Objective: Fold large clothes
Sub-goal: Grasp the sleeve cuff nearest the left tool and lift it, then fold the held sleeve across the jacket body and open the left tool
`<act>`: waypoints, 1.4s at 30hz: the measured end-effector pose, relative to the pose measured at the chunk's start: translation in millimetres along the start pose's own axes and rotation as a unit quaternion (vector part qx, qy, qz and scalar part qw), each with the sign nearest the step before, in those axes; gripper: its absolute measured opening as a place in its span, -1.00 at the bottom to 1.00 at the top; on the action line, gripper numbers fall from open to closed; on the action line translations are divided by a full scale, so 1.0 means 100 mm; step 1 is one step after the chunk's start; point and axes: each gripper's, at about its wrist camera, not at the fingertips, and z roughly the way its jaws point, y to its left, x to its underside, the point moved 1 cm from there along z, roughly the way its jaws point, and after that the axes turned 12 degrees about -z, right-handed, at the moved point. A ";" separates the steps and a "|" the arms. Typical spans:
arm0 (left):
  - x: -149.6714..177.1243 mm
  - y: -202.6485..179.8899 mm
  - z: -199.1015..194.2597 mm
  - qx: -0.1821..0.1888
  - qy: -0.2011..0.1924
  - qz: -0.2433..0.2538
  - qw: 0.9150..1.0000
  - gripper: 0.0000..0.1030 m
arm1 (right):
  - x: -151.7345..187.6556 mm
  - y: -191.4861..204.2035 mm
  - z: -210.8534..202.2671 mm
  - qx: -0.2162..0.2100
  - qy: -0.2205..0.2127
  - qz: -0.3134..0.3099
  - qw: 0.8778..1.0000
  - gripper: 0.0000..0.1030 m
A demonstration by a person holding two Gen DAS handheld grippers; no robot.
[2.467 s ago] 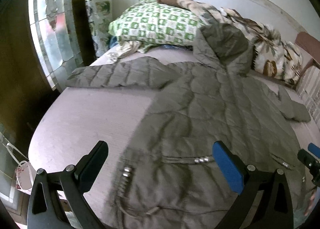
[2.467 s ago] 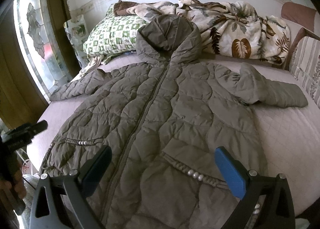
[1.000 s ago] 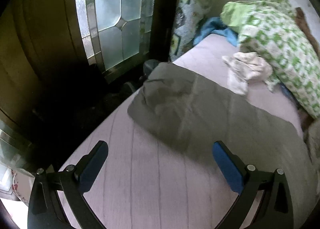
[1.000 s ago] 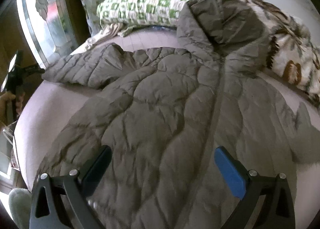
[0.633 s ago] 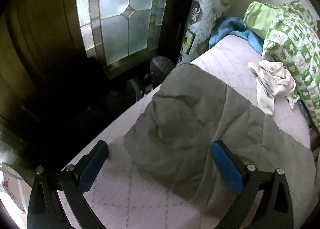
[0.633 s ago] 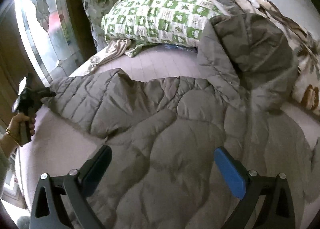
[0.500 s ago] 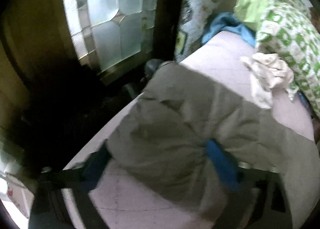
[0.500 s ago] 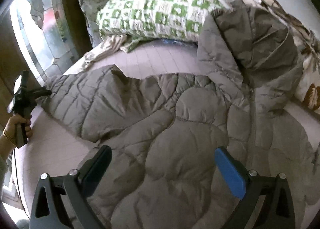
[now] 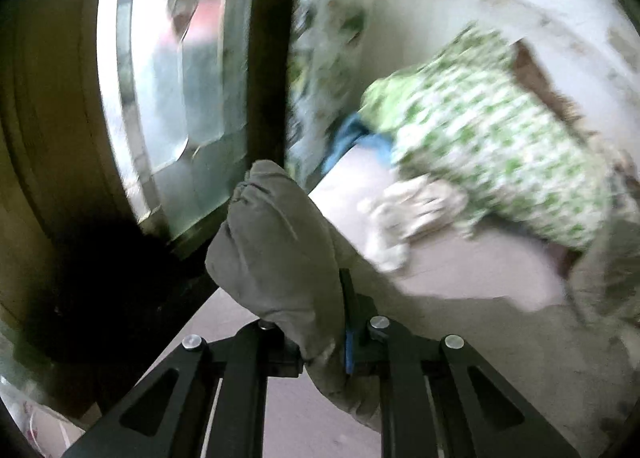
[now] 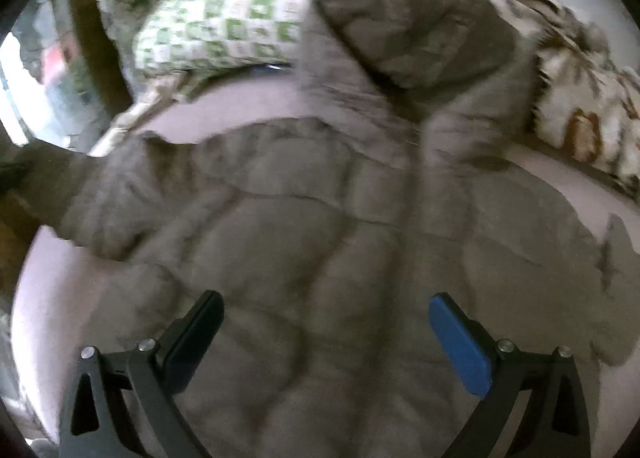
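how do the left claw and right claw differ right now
The left claw is shut on the grey coat sleeve, with the cuff bunched up beyond its fingers; the right claw stands wide open and holds nothing. The left claw has the sleeve end raised off the mattress, while the right claw hangs above the quilted coat body, whether touching is unclear. Both are black two-finger claws with a blue pad.

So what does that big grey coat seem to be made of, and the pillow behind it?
The coat looks like a padded synthetic shell, matt grey: puffy quilted panels with stitched seams. Its sleeve end, pinched in the left hand-held gripper, creases softly like thin nylon or polyester, though that is a guess. The pillow seems woven cotton-like cloth, printed in green and white squares.
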 end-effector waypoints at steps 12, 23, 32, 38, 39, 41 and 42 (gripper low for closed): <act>0.52 -1.71 -1.24 0.171 -0.010 0.112 0.979 -0.73 | 0.55 -0.82 -0.17 -0.016 0.044 0.074 0.996 1.00; 2.35 -3.47 -1.22 0.254 0.106 0.180 0.944 -0.66 | 1.23 -1.61 -0.92 0.021 -0.014 0.130 0.991 1.00; 3.11 -3.75 -1.19 0.218 0.183 0.257 0.924 0.56 | 1.55 -1.99 -1.14 0.038 -0.017 0.167 0.985 1.00; 2.51 -3.16 -1.29 0.182 0.106 0.255 0.944 0.60 | 1.42 -1.80 -0.93 -0.018 -0.022 0.172 0.985 1.00; 2.40 -3.11 -1.21 0.165 0.093 0.253 0.949 0.60 | 1.36 -1.73 -0.86 -0.039 -0.023 0.172 0.984 1.00; 2.17 -2.98 -1.01 0.122 0.071 0.249 0.958 0.60 | 1.22 -1.57 -0.69 -0.080 -0.022 0.169 0.982 1.00; 2.06 -2.92 -0.86 0.098 0.067 0.246 0.962 0.60 | 1.13 -1.49 -0.60 -0.094 -0.019 0.166 0.981 1.00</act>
